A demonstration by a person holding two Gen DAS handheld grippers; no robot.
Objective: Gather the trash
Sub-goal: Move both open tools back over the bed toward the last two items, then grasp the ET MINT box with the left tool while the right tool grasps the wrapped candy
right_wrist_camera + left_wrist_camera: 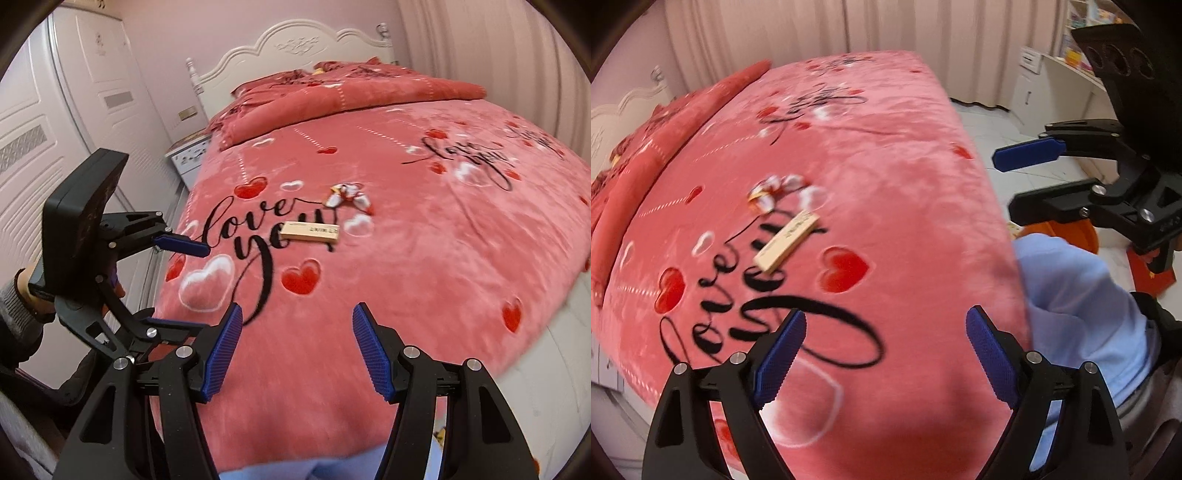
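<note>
A long beige cardboard box (786, 242) lies on the pink bed blanket (886, 184), over the black "love you" lettering. Just beyond it lies a crumpled white, red and yellow wrapper (768, 194). Both also show in the right wrist view: the box (309, 232) and the wrapper (347, 195). My left gripper (886, 350) is open and empty, above the blanket short of the box. My right gripper (297, 347) is open and empty near the foot of the bed. The right gripper also shows in the left wrist view (1012, 181), off the bed's right side.
An orange bin (1067, 234) stands on the white tiled floor beside the bed, with a red item (1148, 275) near it. A folded red quilt (332, 99) and headboard (291, 48) are at the bed's far end. A wardrobe (55, 122) and nightstand (186, 157) stand left.
</note>
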